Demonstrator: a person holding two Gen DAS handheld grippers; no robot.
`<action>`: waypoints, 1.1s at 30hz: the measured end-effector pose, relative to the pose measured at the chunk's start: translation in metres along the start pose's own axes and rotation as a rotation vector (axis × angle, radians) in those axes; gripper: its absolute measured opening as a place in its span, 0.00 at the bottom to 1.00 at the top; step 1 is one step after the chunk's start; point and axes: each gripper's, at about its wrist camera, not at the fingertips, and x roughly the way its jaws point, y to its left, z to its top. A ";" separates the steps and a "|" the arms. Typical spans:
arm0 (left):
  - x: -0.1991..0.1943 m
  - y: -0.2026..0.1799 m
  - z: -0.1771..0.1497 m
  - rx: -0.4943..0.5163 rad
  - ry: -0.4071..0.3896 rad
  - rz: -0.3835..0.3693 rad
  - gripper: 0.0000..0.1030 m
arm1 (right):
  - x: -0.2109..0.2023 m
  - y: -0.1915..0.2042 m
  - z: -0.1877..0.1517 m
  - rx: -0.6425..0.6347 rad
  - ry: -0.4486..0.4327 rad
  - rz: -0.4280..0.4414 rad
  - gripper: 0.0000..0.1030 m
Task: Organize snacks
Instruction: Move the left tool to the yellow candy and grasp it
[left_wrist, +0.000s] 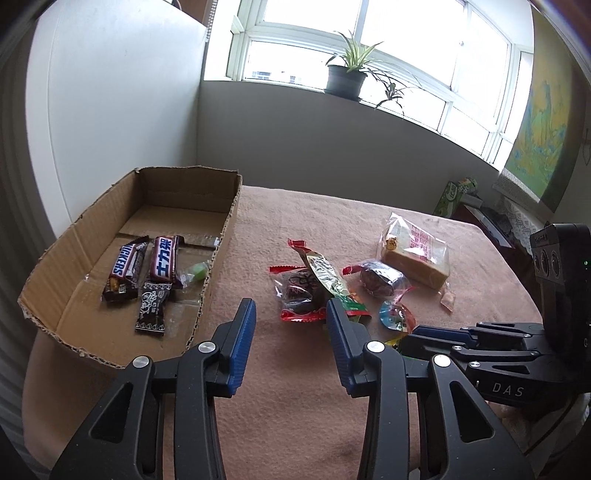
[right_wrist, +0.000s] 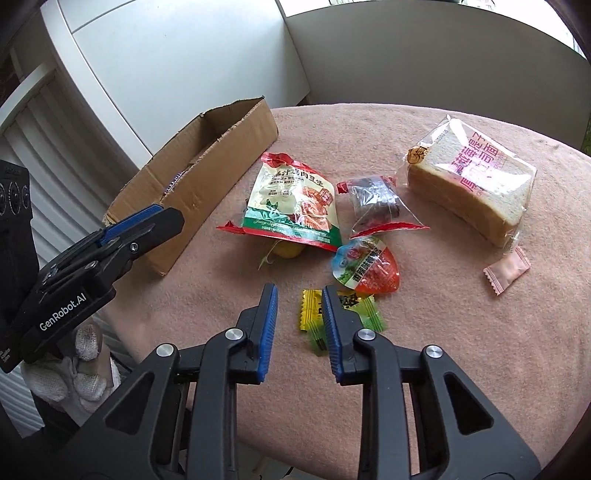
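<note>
Fingers (right_wrist: 267, 325) of the right gripper (right_wrist: 299, 291) stand narrowly apart, low over the yellow candy (right_wrist: 309, 310) that lies toward the near edge of the desk (right_wrist: 443, 350). One finger covers part of its wrapper, the other is just beside it, and I see no pinch yet. My left gripper (left_wrist: 291, 302) hangs with its fingers spread and nothing between them, just beside the cardboard box (left_wrist: 221, 236) at the desk's left edge.

I judge the step in hand to be picking up that yellow candy. The box already holds two Snickers bars (left_wrist: 125, 266), a dark wrapped bar (left_wrist: 153, 310) and a small green sweet (left_wrist: 197, 271). Loose around the middle of the desk are the bean-curd pouch (right_wrist: 291, 199), a red-rimmed sealed cup (right_wrist: 365, 269), a dark snack in clear wrap (right_wrist: 376, 199), the bagged bread (right_wrist: 476, 184) and a pink sachet (right_wrist: 506, 269).

Next I would need to close on the yellow candy without also catching the green wrapper (right_wrist: 369, 317) touching it, then lift and carry it left over the box wall.
</note>
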 end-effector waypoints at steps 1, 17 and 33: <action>0.000 -0.001 0.000 0.003 0.001 -0.003 0.37 | 0.003 0.002 -0.002 -0.005 0.008 0.003 0.25; 0.006 -0.010 -0.004 0.021 0.028 -0.018 0.37 | -0.007 -0.017 -0.024 -0.057 0.064 -0.072 0.19; 0.021 -0.037 -0.011 0.102 0.104 -0.097 0.37 | -0.005 -0.017 -0.036 -0.084 0.087 -0.050 0.19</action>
